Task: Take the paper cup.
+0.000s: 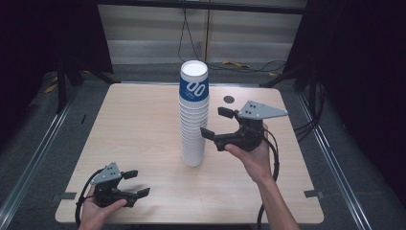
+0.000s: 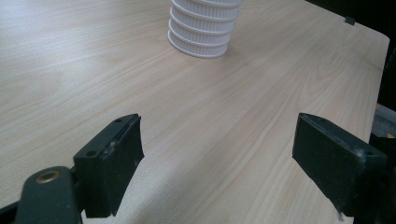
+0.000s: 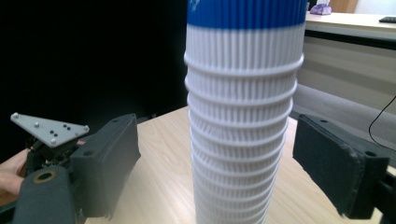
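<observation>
A tall stack of white ribbed paper cups (image 1: 194, 115) stands upright mid-table, the top cup banded blue. My right gripper (image 1: 216, 122) is open just right of the stack, raised off the table at about mid-height, jaws pointing at it. In the right gripper view the stack (image 3: 243, 116) rises between and beyond the two jaws, untouched. My left gripper (image 1: 135, 183) rests open near the front left corner, nothing between its jaws. The left gripper view has the stack's base (image 2: 201, 28) far ahead of my open left gripper (image 2: 217, 154).
The light wooden table (image 1: 134, 124) has a small dark round mark (image 1: 229, 99) behind the stack. Metal rails run along both sides on the floor, and cables lie behind the table. The left gripper's grey plate (image 3: 49, 129) appears beyond the stack in the right gripper view.
</observation>
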